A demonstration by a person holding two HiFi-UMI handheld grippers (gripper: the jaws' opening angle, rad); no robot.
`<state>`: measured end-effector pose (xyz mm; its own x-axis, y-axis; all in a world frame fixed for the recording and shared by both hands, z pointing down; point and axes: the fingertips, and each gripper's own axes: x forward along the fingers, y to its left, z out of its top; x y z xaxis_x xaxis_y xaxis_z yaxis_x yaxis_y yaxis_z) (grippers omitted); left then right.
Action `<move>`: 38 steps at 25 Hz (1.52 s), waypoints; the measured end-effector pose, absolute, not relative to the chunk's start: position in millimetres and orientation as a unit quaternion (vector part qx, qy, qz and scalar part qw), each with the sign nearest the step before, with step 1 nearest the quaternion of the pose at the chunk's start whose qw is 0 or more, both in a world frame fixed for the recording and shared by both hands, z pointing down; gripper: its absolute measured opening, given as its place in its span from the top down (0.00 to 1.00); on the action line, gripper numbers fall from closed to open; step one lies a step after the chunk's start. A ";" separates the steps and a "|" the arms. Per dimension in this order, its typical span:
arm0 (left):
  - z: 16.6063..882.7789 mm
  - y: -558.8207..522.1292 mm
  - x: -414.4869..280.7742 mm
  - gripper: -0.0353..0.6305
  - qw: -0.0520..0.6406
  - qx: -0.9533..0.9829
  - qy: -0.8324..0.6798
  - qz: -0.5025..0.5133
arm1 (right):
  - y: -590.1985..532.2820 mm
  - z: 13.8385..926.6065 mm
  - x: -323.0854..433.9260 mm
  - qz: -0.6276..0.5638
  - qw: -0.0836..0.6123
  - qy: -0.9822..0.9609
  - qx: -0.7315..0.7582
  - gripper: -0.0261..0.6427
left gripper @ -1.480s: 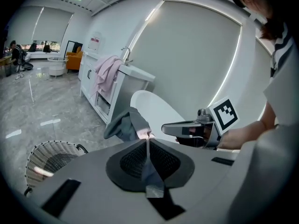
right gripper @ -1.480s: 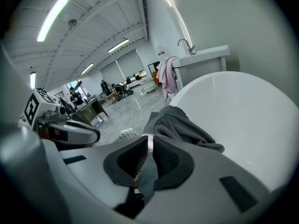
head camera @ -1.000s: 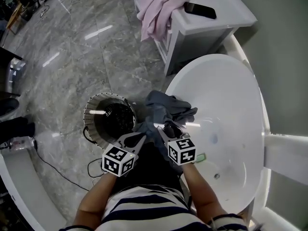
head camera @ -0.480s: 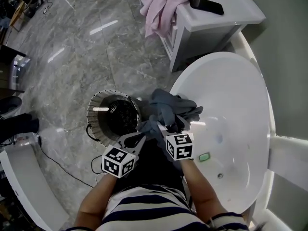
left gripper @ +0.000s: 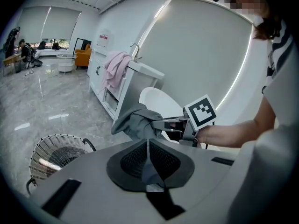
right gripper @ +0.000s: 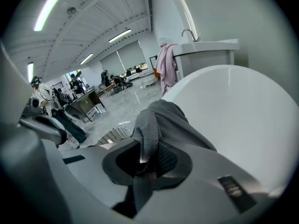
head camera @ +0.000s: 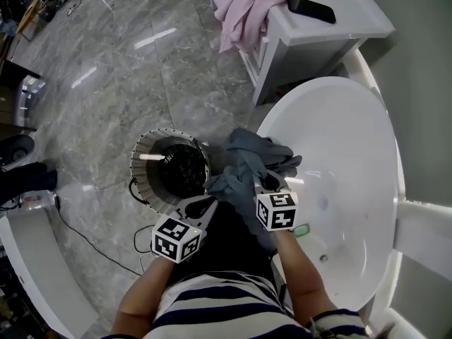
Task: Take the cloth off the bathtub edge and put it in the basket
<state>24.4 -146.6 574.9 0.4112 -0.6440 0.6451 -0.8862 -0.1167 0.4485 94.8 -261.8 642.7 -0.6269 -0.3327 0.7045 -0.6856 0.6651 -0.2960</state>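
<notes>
1. The cloth, dark blue-grey and crumpled into thick, soft folds, is lying bunched over the edge of the white bathtub, just beside the basket.
2. The right hand-held gripper has just been closing its jaws, and they are now pinching a rolled fold of the cloth.
3. The left hand-held gripper is keeping its jaws together on a thin edge at the cloth's near side.
</notes>
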 end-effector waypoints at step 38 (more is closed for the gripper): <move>514.3 -106.2 24.1 0.67 0.281 0.836 -0.456 0.122 | -228.3 375.4 83.6 0.206 0.134 -0.905 0.348 0.91</move>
